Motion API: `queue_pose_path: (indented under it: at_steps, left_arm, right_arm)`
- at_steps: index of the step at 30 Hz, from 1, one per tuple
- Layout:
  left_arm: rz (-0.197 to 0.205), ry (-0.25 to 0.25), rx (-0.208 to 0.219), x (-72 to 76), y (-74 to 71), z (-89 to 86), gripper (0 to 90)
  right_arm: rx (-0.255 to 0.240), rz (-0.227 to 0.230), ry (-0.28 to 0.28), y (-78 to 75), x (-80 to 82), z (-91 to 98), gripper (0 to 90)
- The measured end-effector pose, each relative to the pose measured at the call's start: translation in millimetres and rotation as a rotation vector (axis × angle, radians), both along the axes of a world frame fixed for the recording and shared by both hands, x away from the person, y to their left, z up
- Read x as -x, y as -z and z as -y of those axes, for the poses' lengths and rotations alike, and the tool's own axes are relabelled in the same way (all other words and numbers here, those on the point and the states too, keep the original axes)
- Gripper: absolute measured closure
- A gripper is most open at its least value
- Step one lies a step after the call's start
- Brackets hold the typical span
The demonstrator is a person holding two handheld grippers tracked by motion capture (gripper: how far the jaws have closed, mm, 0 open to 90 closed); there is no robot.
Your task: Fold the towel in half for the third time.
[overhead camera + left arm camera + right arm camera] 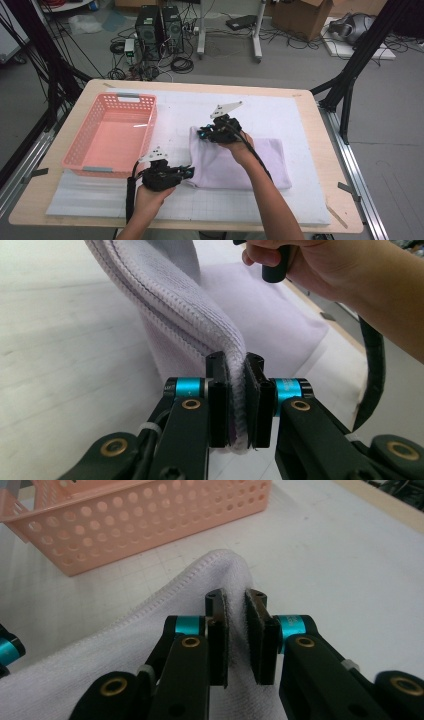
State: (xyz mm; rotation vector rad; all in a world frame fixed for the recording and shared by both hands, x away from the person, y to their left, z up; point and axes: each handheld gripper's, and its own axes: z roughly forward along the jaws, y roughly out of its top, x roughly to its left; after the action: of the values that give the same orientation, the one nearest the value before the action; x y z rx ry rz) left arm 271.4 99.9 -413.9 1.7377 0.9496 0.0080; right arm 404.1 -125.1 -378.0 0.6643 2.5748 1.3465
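Observation:
A pale lilac towel (240, 162) lies folded on the white mat (280, 112). My left gripper (189, 172) is shut on the towel's near left corner; in the left gripper view the towel's hemmed edge (200, 315) is pinched between the jaws of my left gripper (236, 405). My right gripper (202, 134) is shut on the far left corner. In the right gripper view the white terry cloth (210, 575) is squeezed between the jaws of that gripper (236, 640). Both held corners are lifted a little off the mat.
A pink perforated basket (85, 145) stands on the mat to the left of the towel, seen as the basket (125, 525) beyond my right jaws. The wooden table edge (320, 150) runs along the right. Computers and cables lie on the floor behind.

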Motion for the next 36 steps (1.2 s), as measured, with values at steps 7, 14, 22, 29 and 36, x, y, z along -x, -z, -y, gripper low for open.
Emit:
queue_pose_path:
  at_steps: [7, 14, 22, 29, 36]
  left_arm:
    - [0.017, 0.044, -0.025, -10.5, -8.9, 31.5, 82.3]
    - [0.018, 0.075, -0.044, -18.4, -8.0, 58.7, 82.2]
    - [0.009, 0.094, -0.049, -26.1, -5.9, 85.5, 81.5]
    - [0.022, 0.094, -0.022, -27.6, -6.5, 101.2, 68.9]
    - [0.109, 0.075, -0.024, -26.6, -12.4, 84.5, 50.9]
  right_arm:
    - [-0.023, 0.017, 0.055, -8.7, 4.5, 38.0, 80.8]
    - [-0.024, 0.013, 0.110, -5.6, 6.8, 68.4, 80.8]
    - [-0.020, 0.013, 0.156, 0.8, 6.0, 91.6, 80.8]
    - [-0.005, 0.016, 0.187, 8.1, 6.7, 111.7, 80.7]
    - [0.002, 0.020, 0.214, 17.8, 7.7, 132.4, 80.7]
